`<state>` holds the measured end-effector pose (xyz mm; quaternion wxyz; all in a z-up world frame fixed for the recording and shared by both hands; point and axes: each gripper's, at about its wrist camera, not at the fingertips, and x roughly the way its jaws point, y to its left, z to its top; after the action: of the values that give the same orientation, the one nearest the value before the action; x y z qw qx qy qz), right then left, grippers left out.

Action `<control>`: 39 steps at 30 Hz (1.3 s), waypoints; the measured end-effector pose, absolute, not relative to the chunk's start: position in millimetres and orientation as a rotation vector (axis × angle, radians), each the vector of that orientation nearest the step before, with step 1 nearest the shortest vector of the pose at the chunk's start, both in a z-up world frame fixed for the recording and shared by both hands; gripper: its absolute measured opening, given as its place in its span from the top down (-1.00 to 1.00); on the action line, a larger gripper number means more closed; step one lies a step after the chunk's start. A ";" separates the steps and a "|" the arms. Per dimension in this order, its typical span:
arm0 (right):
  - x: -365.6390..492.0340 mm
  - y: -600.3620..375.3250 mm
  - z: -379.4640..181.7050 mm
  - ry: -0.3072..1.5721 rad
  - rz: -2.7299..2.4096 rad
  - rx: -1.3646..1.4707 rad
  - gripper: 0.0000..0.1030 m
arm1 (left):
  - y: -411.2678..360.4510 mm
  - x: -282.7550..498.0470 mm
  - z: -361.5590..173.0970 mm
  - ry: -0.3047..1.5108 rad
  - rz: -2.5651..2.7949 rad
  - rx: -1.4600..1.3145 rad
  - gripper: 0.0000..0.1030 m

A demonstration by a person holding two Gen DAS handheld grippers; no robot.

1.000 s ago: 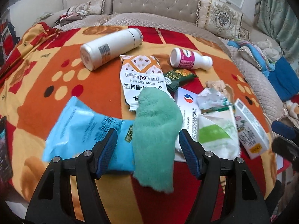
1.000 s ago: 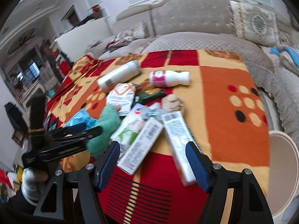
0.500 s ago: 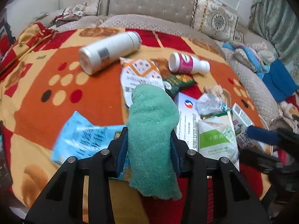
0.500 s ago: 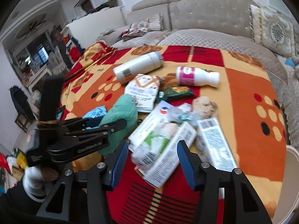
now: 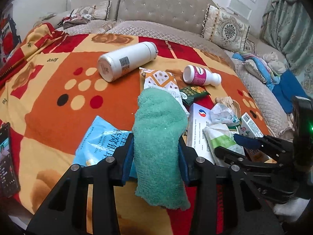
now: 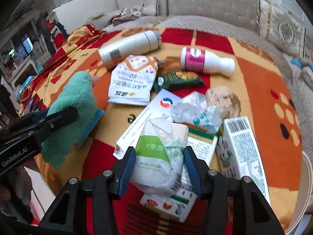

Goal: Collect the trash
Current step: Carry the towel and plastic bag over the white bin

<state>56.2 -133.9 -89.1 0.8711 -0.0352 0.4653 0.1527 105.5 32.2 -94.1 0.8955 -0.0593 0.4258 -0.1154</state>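
My left gripper (image 5: 156, 156) is shut on a green fluffy sock (image 5: 159, 137), held above a blue snack bag (image 5: 99, 139); the sock also shows in the right wrist view (image 6: 76, 105). My right gripper (image 6: 159, 166) has its jaws around a white and green tissue pack (image 6: 158, 156), touching its sides. Around the pack lie a white medicine box (image 6: 144, 117), crumpled plastic (image 6: 195, 107), a brown paper wad (image 6: 223, 99) and a milk carton (image 6: 242, 146).
A white thermos (image 5: 125, 60), a pink-labelled bottle (image 5: 201, 76), a white and orange snack bag (image 5: 160, 80) and a dark green wrapper (image 5: 193, 94) lie farther back on the red and orange blanket (image 5: 49, 90). A phone (image 5: 5, 156) lies at left. A white bin rim (image 6: 305, 195) is at right.
My left gripper closed on the green sock and lifted it. My right gripper moved in over the tissue pack and narrowed its jaws around it.
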 end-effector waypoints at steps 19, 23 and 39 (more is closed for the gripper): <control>12.5 -159.1 -60.4 0.833 0.359 -0.089 0.44 | 7.9 85.3 -74.1 0.840 -0.275 -0.108 0.26; 1.8 -188.2 -47.4 0.807 0.340 -0.013 0.44 | -11.4 79.8 -66.8 0.830 -0.309 -0.094 0.26; -32.0 -284.0 -26.1 0.735 0.192 0.078 0.44 | -111.1 61.7 -43.7 0.808 -0.470 -0.018 0.26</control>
<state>-32.0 -284.0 -26.1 0.9279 0.0379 0.3588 0.0937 61.7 -111.1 -43.7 0.8926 -0.0088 0.3896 -0.2265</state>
